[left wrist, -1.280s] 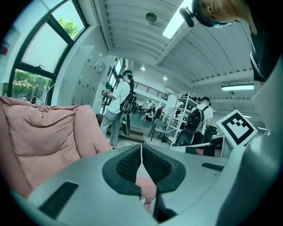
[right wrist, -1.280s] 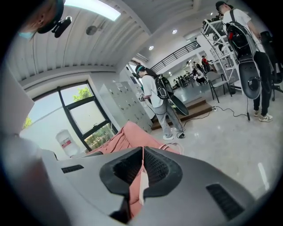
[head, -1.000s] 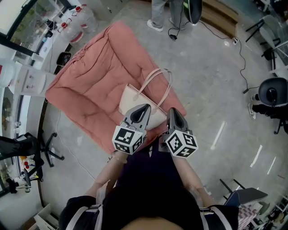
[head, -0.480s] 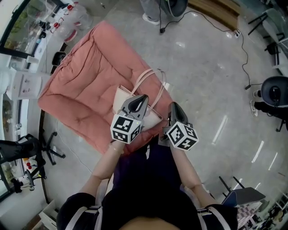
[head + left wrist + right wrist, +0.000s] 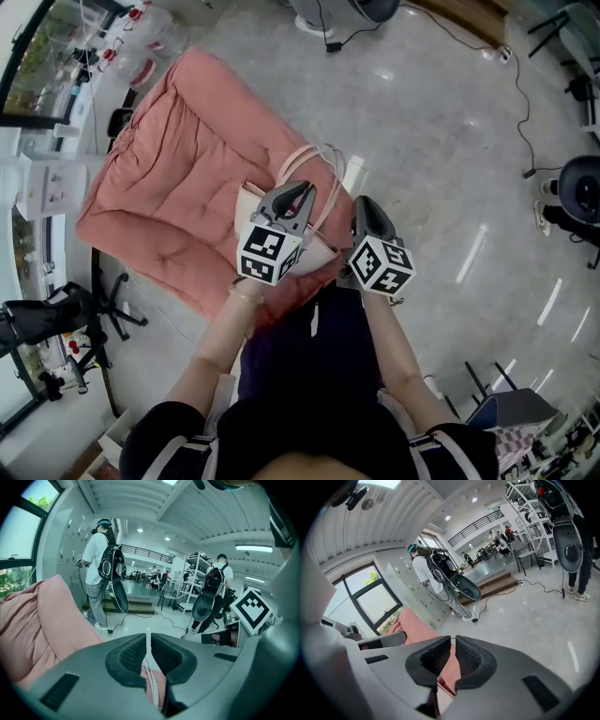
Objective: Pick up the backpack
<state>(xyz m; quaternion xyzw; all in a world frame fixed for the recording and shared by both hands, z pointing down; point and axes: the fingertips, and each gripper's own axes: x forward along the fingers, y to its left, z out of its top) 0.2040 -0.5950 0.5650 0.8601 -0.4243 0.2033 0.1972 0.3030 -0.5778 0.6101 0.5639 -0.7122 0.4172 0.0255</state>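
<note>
A cream tote bag (image 5: 249,208) with pale pink handles (image 5: 323,153) lies on a big pink cushion (image 5: 169,169) on the floor. My left gripper (image 5: 298,190) hovers over the bag's body, jaws shut, nothing seen pinched between its pads. In the left gripper view the left gripper (image 5: 149,641) points past the cushion (image 5: 42,620), with the bag's straps (image 5: 151,686) showing below the jaws. My right gripper (image 5: 364,204) is shut too, over the bag's right end by the cushion's edge. The right gripper (image 5: 453,644) has the cushion (image 5: 417,625) beyond it.
The cushion lies on a polished grey floor (image 5: 441,159). A black office chair base (image 5: 94,314) stands at left, another chair (image 5: 574,192) at right, and a cable (image 5: 521,94) trails across the floor. People with backpacks (image 5: 101,569) stand further off.
Both grippers have moved forward and down over the bag, staying shut. The bag and cushion have not moved on the floor.
</note>
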